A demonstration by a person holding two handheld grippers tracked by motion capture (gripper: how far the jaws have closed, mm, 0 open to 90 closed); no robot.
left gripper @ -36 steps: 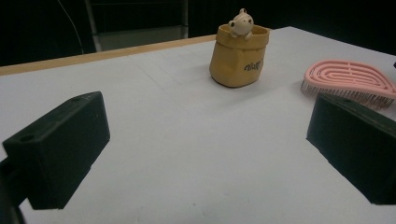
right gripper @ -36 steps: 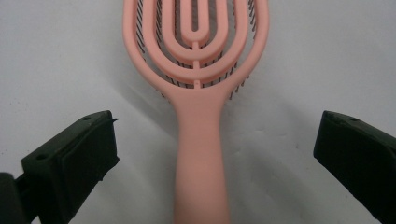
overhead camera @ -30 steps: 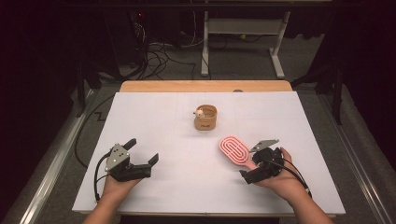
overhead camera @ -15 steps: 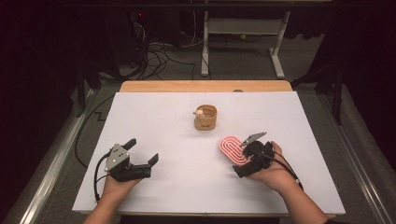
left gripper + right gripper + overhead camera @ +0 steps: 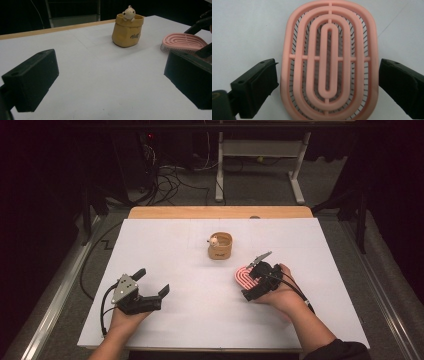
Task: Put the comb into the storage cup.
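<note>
A pink oval brush [image 5: 329,60] with concentric ribs lies flat on the white table, bristles down. My right gripper [image 5: 328,83] is open and points down at it, one jaw on each side, neither touching. In the high view the right gripper [image 5: 253,281] covers part of the brush [image 5: 241,278] at right of centre. A tan pouch [image 5: 220,247] with a small toy figure [image 5: 129,12] in it stands upright farther back. My left gripper [image 5: 152,282] rests open at the front left, nothing between its jaws; the left gripper view [image 5: 107,82] faces the pouch [image 5: 127,31] and brush [image 5: 183,42].
A white sheet covers the table [image 5: 185,260], with a wooden strip [image 5: 220,212] along the far edge. Beyond the table, cables and a white frame's legs [image 5: 218,175] are on the dark floor.
My right gripper has moved left and forward, coming over the pink brush so its jaws now straddle it. The left gripper, the brush and the pouch have stayed put.
</note>
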